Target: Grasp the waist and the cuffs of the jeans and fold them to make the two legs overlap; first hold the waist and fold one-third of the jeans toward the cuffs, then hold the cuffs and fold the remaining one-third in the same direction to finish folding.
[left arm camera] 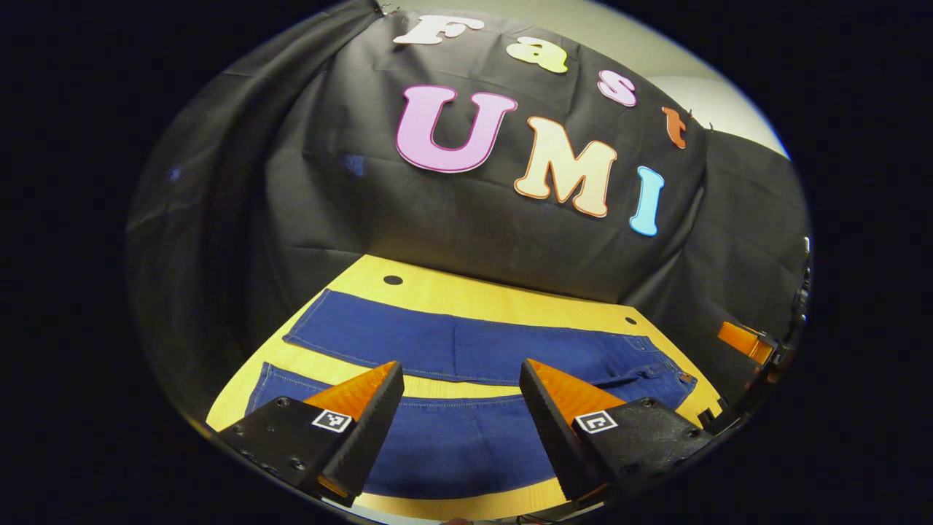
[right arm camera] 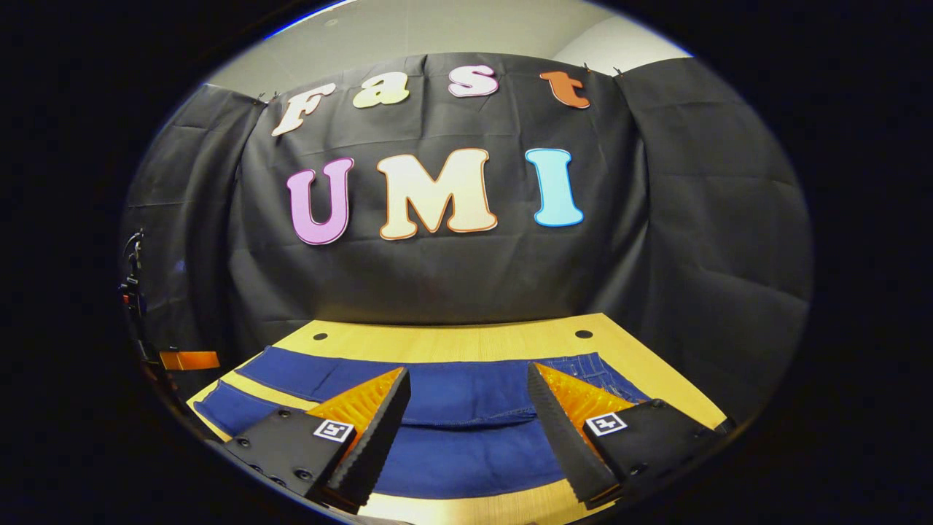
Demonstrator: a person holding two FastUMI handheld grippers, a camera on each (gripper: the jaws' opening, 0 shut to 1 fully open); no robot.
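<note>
So the jeans are laid out flat on the yellow wooden tabletop, both legs spread apart with a strip of bare wood showing between them. In the left gripper view the waist end sits over at the right side, with the pocket stitching and a small leather patch just visible there, and the cuffs run off to the left. One leg lies on the far side, the other on the near side, closest to the camera.

The left tongs hang above the near leg, wide open, nothing between the orange-and-black fingers, not touching the denim as far as I can tell.

In the right gripper view it's the same deal: the jeans stretch across the tabletop, waist at the right, legs going left. The right tongs are spread wide too, empty, hovering over the near part of the denim close to the waist end.

Two dark round holes sit in the wood near the far edge. Behind it all hangs the black cloth wall. An orange bit of the other gripper peeks in at the far left of the right gripper view.
</note>
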